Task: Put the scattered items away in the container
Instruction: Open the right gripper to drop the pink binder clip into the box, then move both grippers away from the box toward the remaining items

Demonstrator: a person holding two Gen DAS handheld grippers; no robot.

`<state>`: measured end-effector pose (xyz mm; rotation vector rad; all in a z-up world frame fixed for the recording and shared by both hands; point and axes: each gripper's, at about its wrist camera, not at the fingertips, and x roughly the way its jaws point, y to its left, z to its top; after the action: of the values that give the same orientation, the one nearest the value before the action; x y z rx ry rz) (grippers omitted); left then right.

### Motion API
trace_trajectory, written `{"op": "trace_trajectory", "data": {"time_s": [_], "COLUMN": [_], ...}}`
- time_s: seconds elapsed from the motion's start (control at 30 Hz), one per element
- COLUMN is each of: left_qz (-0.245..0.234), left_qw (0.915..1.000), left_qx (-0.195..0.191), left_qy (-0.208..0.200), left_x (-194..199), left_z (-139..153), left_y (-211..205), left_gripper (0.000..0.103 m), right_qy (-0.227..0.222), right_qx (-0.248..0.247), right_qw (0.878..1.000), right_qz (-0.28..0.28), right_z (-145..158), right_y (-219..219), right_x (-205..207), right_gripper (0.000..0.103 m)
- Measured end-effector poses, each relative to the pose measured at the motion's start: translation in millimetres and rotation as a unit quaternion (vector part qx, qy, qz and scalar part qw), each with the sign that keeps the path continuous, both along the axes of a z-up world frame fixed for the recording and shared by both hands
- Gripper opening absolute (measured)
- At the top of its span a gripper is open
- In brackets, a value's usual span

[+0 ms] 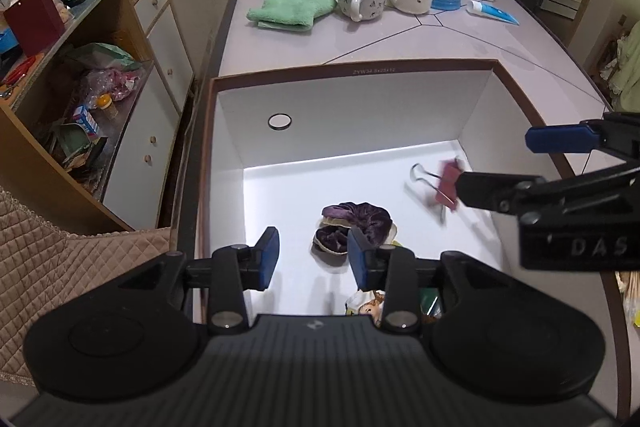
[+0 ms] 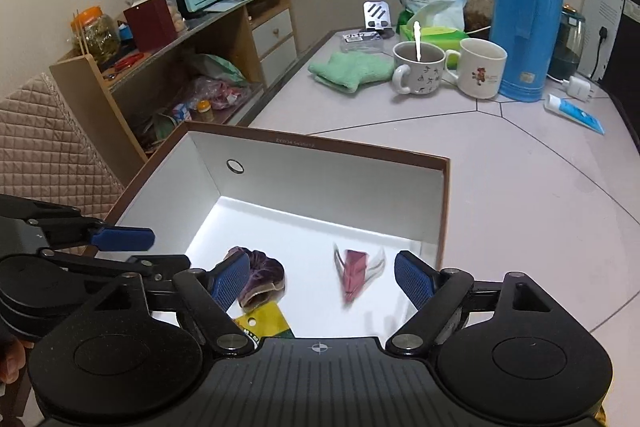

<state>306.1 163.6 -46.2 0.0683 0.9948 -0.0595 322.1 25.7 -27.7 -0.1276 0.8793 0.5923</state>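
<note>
White inside and brown at the rim, the box (image 2: 320,151) sits under both my grippers. Ahead of my left gripper (image 1: 313,259), jaws apart and empty, a purple velvet scrunchie (image 1: 354,227) lies crumpled on the floor. Below my right gripper (image 2: 320,281), spread wide and holding nothing, a red binder clip (image 2: 354,271) with wire handles shows blurred over the floor. A yellow packet (image 2: 266,319) lies near me, touching the scrunchie.
</note>
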Motion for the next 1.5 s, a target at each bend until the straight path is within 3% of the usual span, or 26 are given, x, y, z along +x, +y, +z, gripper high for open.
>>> {"op": "trace_trajectory", "data": {"time_s": [0.5, 0.83, 1.5], "left_qz": [0.008, 0.021, 0.037], "left_qw": [0.9999, 0.9994, 0.9976], "left_qx": [-0.001, 0.008, 0.015], "left_qy": [-0.015, -0.027, -0.057], "left_x": [-34, -75, -141], "left_z": [20, 36, 65], "left_y": [-4, -9, -25], "left_gripper": [0.036, 0.057, 0.068], "right_qy": [0.041, 0.039, 0.024], "right_qx": [0.000, -0.001, -0.001], "right_qw": [0.999, 0.999, 1.000], "right_qz": [-0.009, -0.011, 0.003], "right_z": [19, 32, 50], "right_y": [-22, -33, -48], "right_x": [-38, -72, -127], "right_gripper": [0.082, 0.082, 0.083]}}
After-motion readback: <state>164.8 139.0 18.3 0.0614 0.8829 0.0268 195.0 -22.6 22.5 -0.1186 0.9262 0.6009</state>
